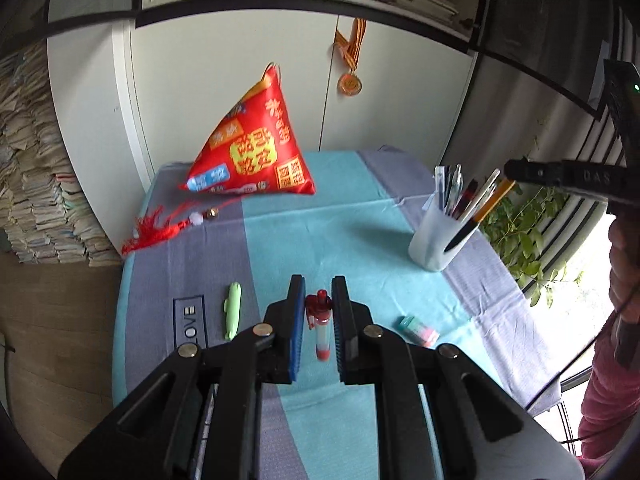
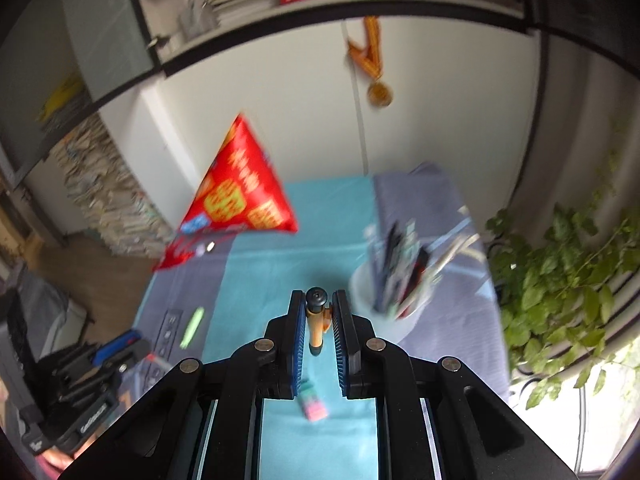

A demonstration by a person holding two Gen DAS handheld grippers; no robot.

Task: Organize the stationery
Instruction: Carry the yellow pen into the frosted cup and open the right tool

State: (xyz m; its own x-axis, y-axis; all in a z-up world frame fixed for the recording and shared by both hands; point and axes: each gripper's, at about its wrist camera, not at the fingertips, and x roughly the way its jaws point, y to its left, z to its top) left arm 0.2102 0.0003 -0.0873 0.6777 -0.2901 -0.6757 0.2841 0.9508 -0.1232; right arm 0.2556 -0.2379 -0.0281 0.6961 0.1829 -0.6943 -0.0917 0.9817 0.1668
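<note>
The left tool (image 1: 317, 292) hangs low over the desk (image 1: 360, 220), fingers parted around a red pen (image 1: 321, 326) lying flat. The right tool (image 2: 317, 304) is raised and clenched on an orange pen (image 2: 316, 326) near the pen cup (image 2: 400, 312) — that view is blurred.

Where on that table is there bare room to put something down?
The teal stripe between the red pouch and the pen cup is bare. The near edge is crowded: green pen, red pen between the left gripper's fingers, and eraser.
</note>
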